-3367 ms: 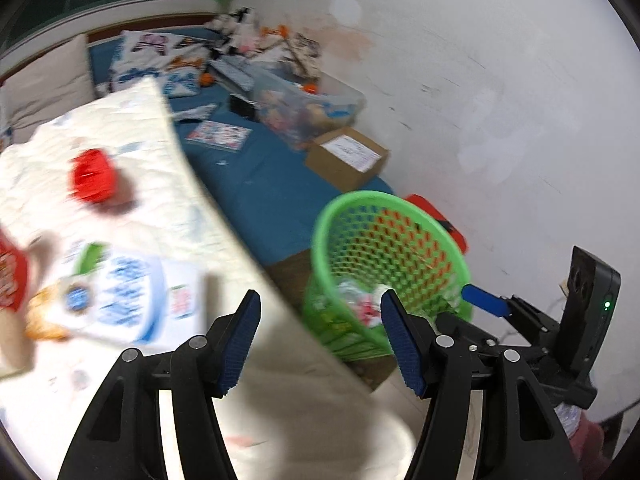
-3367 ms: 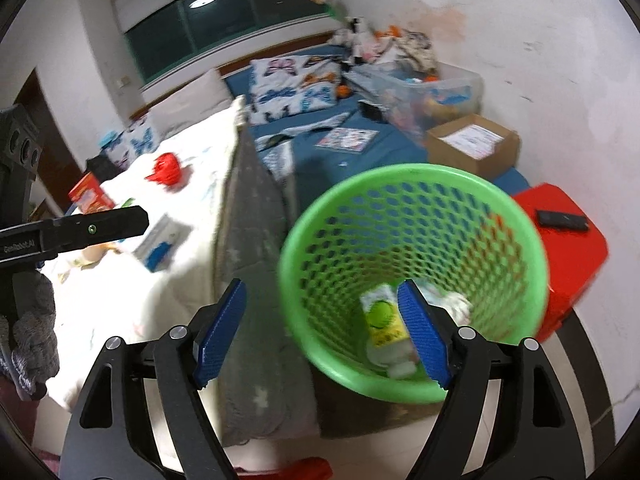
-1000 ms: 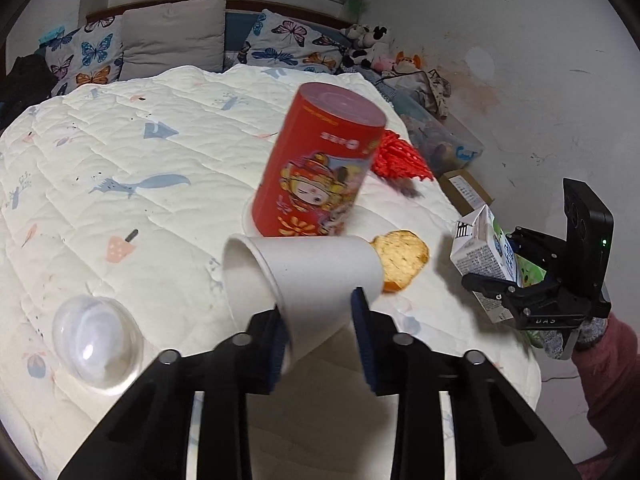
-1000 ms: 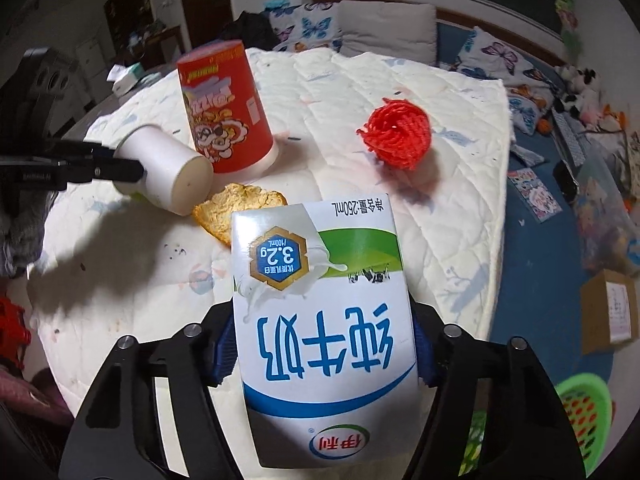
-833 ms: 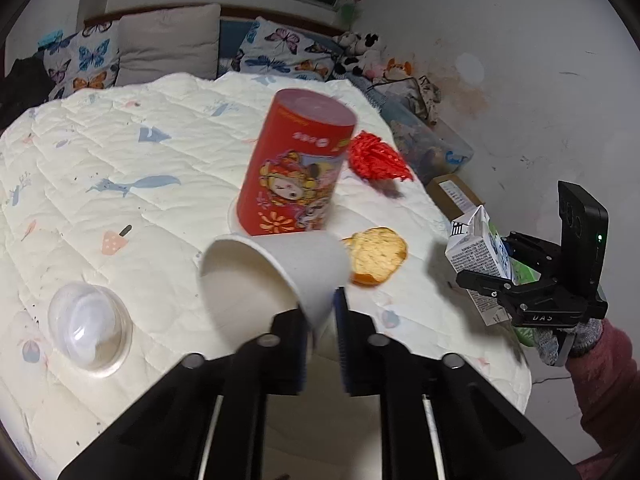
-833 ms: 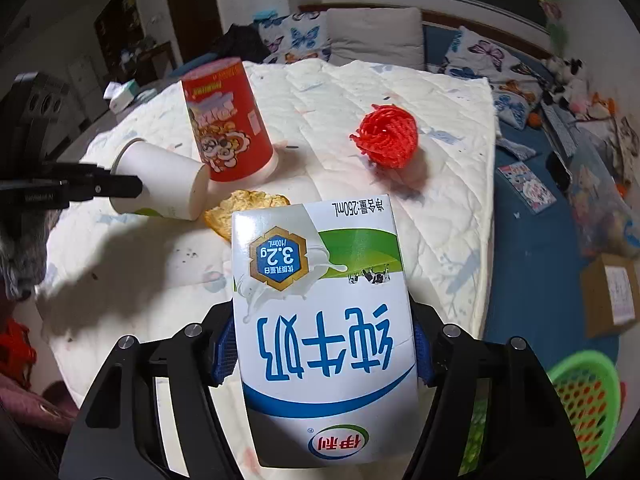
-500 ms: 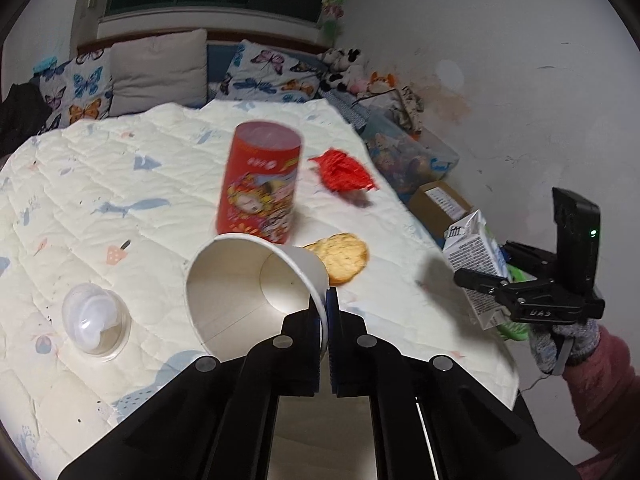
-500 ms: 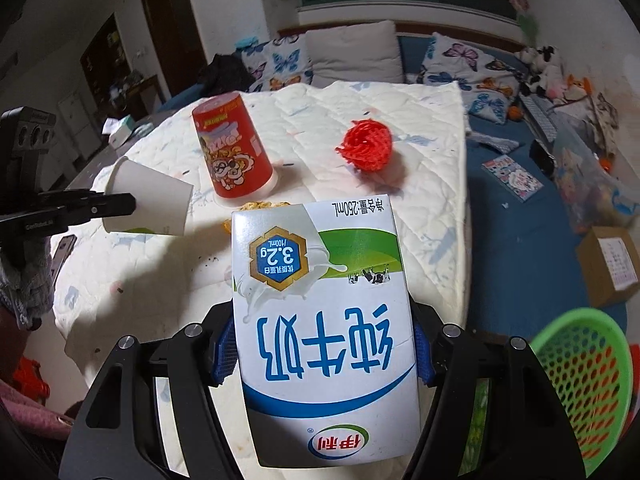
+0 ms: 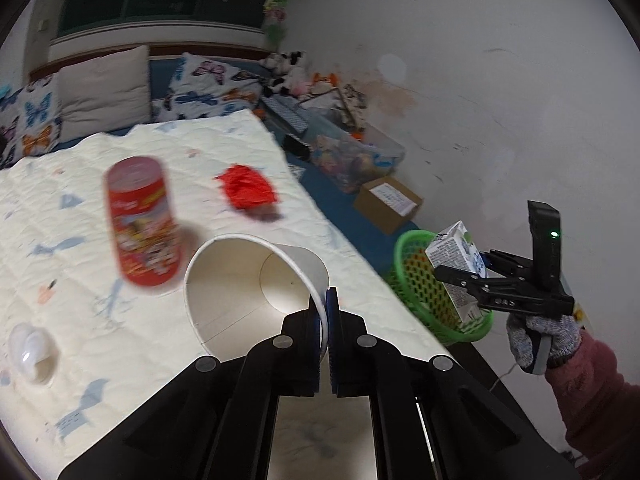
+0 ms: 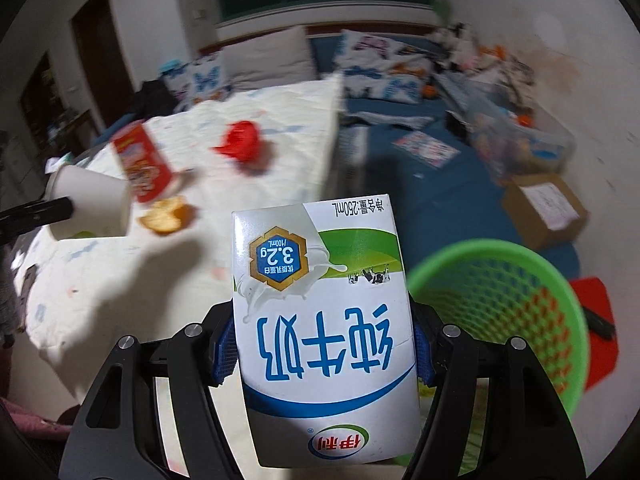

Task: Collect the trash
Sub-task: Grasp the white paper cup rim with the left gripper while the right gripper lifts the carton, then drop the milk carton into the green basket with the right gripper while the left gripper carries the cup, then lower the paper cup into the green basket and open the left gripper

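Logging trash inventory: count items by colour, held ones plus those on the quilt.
White: 3 (paper cup, milk carton, plastic dome lid)
Red: 2 (cylindrical snack can, foam net)
Orange-brown: 1 (bread piece)
Total: 6

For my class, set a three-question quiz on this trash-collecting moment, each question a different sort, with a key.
1. True or false: the left gripper pinches the wall of the paper cup.
2. What does the right gripper hold?
A. red can
B. milk carton
C. bread
3. Fill in: the green basket stands on the ____ beside the bed.

Key: 1 true; 2 B, the milk carton; 3 floor.
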### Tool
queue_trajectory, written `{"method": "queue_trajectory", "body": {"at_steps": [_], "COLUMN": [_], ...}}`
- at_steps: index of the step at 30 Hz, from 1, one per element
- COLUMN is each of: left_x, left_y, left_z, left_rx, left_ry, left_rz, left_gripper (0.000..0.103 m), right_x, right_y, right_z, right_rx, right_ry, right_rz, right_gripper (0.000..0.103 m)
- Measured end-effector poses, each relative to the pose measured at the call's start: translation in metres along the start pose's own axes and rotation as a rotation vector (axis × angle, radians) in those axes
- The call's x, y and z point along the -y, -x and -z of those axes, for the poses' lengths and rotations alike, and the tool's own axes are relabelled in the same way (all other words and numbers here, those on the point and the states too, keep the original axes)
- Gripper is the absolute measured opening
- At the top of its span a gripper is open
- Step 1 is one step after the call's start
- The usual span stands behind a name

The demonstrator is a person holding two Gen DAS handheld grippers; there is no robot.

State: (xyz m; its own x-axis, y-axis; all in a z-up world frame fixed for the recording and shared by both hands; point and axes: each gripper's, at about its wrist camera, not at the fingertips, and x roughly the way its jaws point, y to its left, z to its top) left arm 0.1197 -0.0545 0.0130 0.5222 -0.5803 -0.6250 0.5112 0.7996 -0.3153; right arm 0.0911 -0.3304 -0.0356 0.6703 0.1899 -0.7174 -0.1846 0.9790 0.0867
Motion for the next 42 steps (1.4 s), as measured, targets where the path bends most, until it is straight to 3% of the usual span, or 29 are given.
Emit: {"method": "queue_trajectory", "body": {"at_steps": [16, 20, 30, 42], "left_x": [0.077, 0.091, 0.128, 0.184], "left_y": [-0.048, -0.057, -0.093, -0.163], "left_z": [-0.015, -0.017, -0.026, -0.029], "left_rx": [-0.062, -0.074, -0.113, -0.212], "left_ry": [-0.107, -0.135, -0.178, -0.248], "left_rz": [0.095, 0.109, 0.155, 0.220], "left_gripper": [0.003, 0.003, 0.003, 0.003], "right_x": [0.113, 0.133, 0.140, 0.137], "right_y": [-0.008, -0.009, 0.015, 0.056], "right_z": [0.043, 0.050, 0.062, 0.085], "right_rx": [-0.057, -0.052, -0.005, 0.052], "right_ry": [-0.166, -0.228, -0.258, -0.278], "right_rz": [0.300, 0.314, 0.307, 0.298], "right_gripper": [0.068, 0.078, 0.078, 0.078]}}
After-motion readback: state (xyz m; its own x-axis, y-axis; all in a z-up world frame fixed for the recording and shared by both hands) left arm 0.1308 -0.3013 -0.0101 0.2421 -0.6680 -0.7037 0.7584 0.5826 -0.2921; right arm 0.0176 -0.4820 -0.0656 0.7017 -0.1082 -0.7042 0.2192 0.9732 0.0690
